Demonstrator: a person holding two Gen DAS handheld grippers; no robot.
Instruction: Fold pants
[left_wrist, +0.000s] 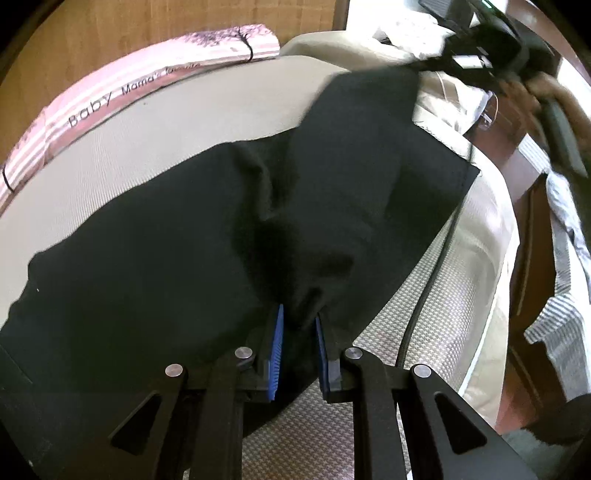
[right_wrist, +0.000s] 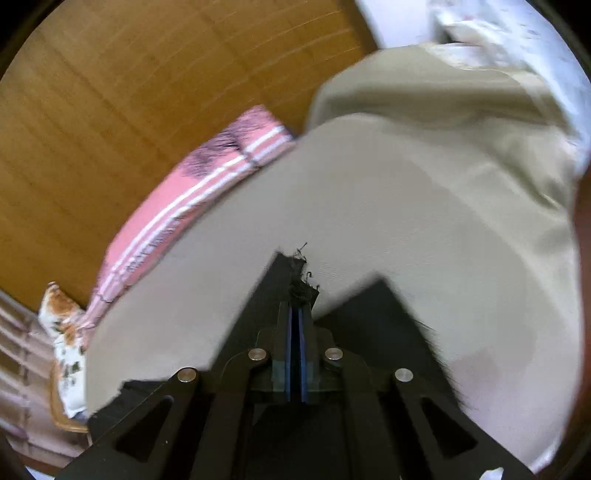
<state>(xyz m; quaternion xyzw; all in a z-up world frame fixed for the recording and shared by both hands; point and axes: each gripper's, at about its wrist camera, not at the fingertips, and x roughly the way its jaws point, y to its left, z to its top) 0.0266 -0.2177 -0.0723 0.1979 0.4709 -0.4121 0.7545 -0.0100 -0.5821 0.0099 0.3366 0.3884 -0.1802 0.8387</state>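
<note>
Pinching black pants (left_wrist: 177, 236) on beige bedsheet (left_wrist: 155, 133).
Left gripper (left_wrist: 299, 343) clamping bunched edge; right gripper (right_wrist: 295, 314) squeezing frayed corner, bare sheet lying ahead.

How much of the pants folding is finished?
Just started. The black pants lie spread and wrinkled on the beige bed cover. The left hand-held gripper pinches a bunched edge, the right hand-held gripper clamps a frayed corner. No neat fold shows yet.

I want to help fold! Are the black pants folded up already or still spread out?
Mostly spread out. The black pants lie wide across the beige bed, bunched where the left gripper holds them; the right gripper pinches a frayed corner.
</note>
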